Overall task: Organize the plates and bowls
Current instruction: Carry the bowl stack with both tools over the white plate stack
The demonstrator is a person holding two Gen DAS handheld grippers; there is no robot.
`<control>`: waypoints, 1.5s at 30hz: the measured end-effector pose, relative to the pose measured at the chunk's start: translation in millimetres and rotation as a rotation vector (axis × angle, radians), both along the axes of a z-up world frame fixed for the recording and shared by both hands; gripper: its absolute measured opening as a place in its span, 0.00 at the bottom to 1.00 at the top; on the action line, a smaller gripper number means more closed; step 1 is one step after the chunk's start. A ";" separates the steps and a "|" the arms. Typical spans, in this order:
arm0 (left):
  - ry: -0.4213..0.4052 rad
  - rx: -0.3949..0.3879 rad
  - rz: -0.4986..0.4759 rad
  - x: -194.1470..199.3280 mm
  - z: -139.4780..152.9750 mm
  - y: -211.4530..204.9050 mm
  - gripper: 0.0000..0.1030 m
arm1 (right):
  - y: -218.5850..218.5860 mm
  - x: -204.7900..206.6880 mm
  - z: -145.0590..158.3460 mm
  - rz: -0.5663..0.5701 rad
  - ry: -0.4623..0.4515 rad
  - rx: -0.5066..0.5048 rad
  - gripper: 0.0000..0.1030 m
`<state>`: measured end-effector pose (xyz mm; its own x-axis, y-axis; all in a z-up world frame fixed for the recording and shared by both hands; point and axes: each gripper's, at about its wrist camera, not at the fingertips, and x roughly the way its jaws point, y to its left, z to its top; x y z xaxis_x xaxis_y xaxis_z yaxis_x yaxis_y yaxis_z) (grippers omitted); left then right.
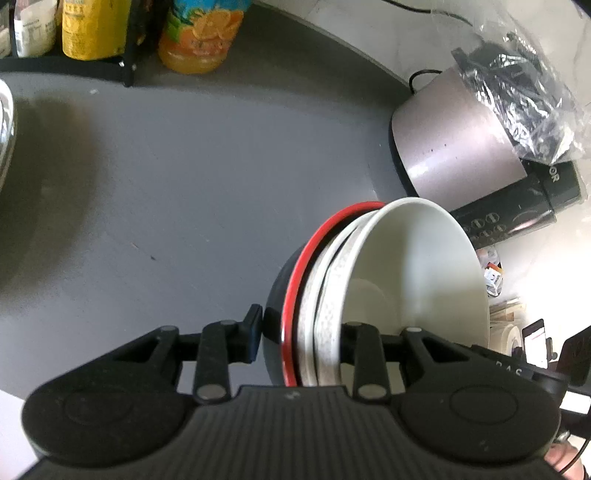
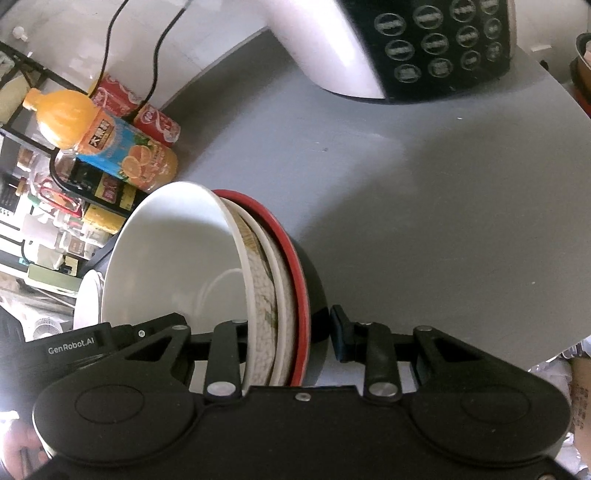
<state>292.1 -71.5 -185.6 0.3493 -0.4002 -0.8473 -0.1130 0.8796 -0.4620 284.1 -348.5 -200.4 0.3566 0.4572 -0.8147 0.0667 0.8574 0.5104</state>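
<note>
A nested stack of bowls [image 1: 369, 280] is held on edge above the grey counter: a black bowl with a red rim [image 1: 295, 280] outside, patterned white bowls in the middle, a plain white bowl [image 1: 417, 258] innermost. My left gripper [image 1: 299, 332] is shut on the stack's rim, one finger outside the black bowl, the other inside the white one. My right gripper [image 2: 291, 332] clamps the same stack [image 2: 236, 280] from the opposite side. The red rim [image 2: 295, 266] and white bowl [image 2: 173, 258] show there too.
A rice cooker [image 1: 461, 140] [image 2: 388, 44] stands at the counter's back, with a plastic bag [image 1: 524, 81] on top. An orange juice bottle [image 1: 199, 33] [image 2: 107, 140], cola cans [image 2: 155, 122] and a black rack [image 1: 66, 70] stand at the other side.
</note>
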 end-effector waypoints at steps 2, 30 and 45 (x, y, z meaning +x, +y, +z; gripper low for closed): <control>-0.011 0.003 -0.007 1.0 4.5 9.1 0.29 | 8.3 -0.8 3.1 -0.005 -0.010 0.003 0.30; -0.146 0.057 0.076 -19.8 73.1 183.9 0.29 | 177.9 8.5 62.6 0.144 -0.127 0.027 0.29; -0.155 0.084 0.163 -18.7 88.9 267.6 0.29 | 270.2 30.9 77.9 0.231 -0.152 0.045 0.30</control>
<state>273.4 196.1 -96.7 0.5318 -0.2585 -0.8065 -0.1900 0.8916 -0.4111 314.9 -78.3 -122.5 0.3551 0.5754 -0.7367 -0.2083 0.8170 0.5377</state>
